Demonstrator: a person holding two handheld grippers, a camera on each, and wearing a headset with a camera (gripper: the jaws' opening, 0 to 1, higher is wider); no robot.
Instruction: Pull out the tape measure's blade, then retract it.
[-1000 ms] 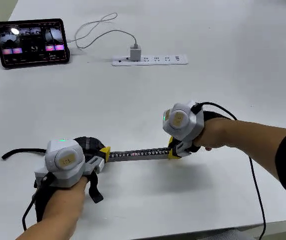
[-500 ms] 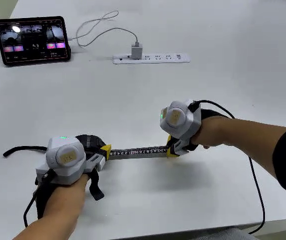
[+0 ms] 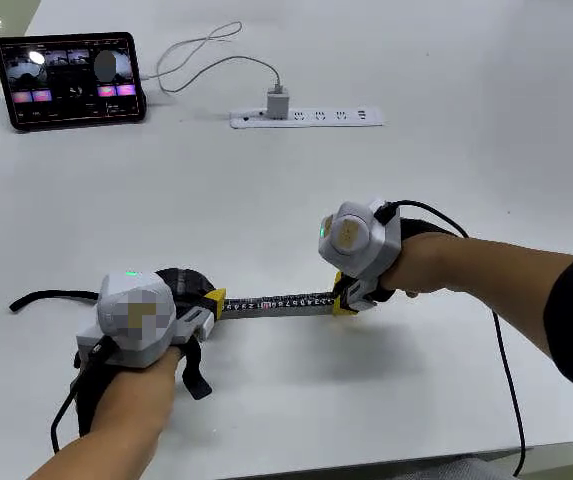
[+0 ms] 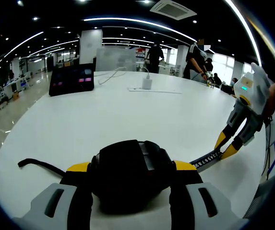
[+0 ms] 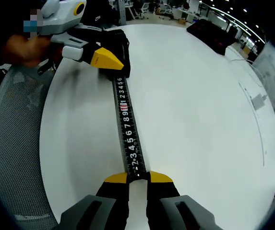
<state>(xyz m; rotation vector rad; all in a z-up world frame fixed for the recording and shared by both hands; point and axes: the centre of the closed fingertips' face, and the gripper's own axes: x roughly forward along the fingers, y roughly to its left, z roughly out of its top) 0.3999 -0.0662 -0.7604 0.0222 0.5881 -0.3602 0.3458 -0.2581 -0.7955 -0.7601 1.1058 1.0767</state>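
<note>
A black tape measure case (image 3: 179,284) lies on the white table at the lower left, and my left gripper (image 3: 204,303) is shut on it. In the left gripper view the case (image 4: 130,172) sits between the yellow-tipped fingers (image 4: 77,167). The blade (image 3: 276,301) runs flat along the table to the right, drawn out a short way. My right gripper (image 3: 339,301) is shut on the blade's end. In the right gripper view the blade (image 5: 126,120) stretches from my right gripper (image 5: 137,178) up to the case (image 5: 117,40) and the left gripper (image 5: 101,56).
A tablet (image 3: 71,80) stands at the far left, with a power strip (image 3: 306,117), charger (image 3: 275,103) and white cable behind the work. The case's black strap (image 3: 46,297) trails left. A black cable (image 3: 506,370) hangs off the near table edge by the right arm.
My right gripper has come slightly left toward the case, and the exposed blade is a little shorter. The left gripper holds the case in place.
</note>
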